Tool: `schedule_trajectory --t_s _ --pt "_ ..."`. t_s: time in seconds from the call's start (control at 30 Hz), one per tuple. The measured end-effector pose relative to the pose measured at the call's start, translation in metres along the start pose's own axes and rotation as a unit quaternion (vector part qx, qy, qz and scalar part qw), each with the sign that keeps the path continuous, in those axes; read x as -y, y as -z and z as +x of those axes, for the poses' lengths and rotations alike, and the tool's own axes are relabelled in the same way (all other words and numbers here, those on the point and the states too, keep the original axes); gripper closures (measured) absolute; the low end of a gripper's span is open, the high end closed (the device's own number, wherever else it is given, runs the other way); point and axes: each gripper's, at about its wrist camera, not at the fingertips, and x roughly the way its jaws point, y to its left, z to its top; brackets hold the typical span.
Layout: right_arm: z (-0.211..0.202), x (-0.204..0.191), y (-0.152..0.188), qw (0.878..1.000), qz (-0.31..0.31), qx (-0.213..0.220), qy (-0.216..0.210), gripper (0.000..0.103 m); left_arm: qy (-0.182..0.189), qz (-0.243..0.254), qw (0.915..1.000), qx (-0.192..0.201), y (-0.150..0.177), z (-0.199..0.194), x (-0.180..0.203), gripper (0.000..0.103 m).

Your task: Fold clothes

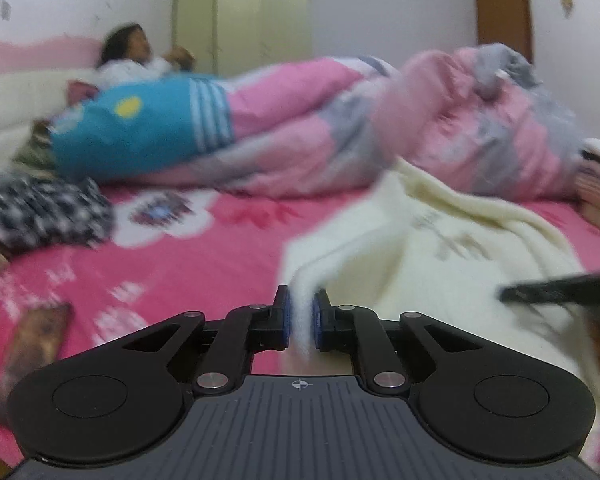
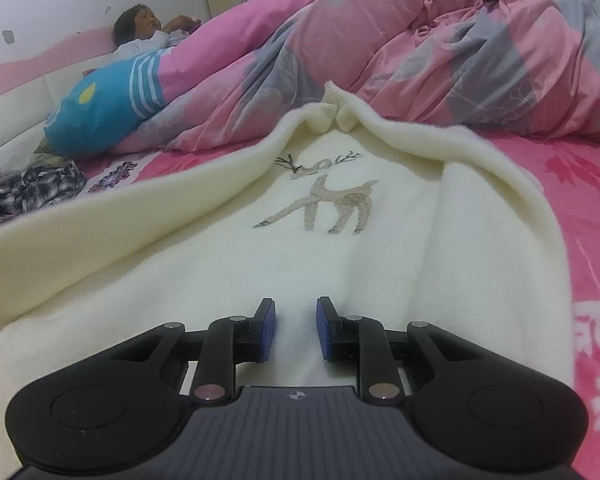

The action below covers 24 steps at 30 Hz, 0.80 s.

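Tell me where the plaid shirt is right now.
The plaid shirt lies crumpled at the far left in both wrist views, on the pink sheet, left of the cream sweater.

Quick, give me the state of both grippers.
Left gripper: shut on a fold of the cream sweater.
Right gripper: jaws part-open over the sweater, fabric between them; grip cannot be told.

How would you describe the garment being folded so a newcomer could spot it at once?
Start at the bed with the pink floral sheet, in front of the heaped pink-and-grey quilt. The cream sweater lies spread across the sheet's near side. Unlike the dark checked garment crumpled at the left, it is plain cream with a deer stitched on it.
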Motion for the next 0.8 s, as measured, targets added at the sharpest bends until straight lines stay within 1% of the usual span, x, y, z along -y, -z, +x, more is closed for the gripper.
schedule_trajectory --t_s 0.1,0.2,0.4,0.53,0.63,0.67,0.8 --pt "-0.001 0.0 0.0 1.0 0.001 0.001 0.0 0.08 -0.031 0.0 0.9991 0.03 -0.013 0.015 -0.011 0.093" --pt "-0.001 0.0 0.0 1.0 -0.001 0.0 0.003 0.08 -0.061 -0.009 0.9961 0.064 -0.032 0.035 -0.023 0.093" --pt "0.0 -0.001 0.0 1.0 0.001 0.001 0.006 0.08 -0.107 -0.045 0.9851 0.127 -0.096 0.089 -0.051 0.093" --pt "0.001 -0.002 0.0 1.0 -0.001 0.001 0.012 0.08 -0.143 -0.046 0.9779 0.146 -0.143 0.141 -0.069 0.093" --pt "0.001 -0.002 0.001 1.0 0.001 0.002 0.011 0.08 -0.169 -0.044 0.9736 0.146 -0.174 0.185 -0.078 0.093" --pt "0.001 -0.001 0.001 1.0 0.004 0.003 0.01 0.08 -0.179 -0.045 0.972 0.145 -0.182 0.201 -0.08 0.093" --pt "0.002 0.003 0.001 1.0 0.016 0.004 0.001 0.08 -0.218 -0.05 0.9651 0.136 -0.193 0.252 -0.085 0.093"
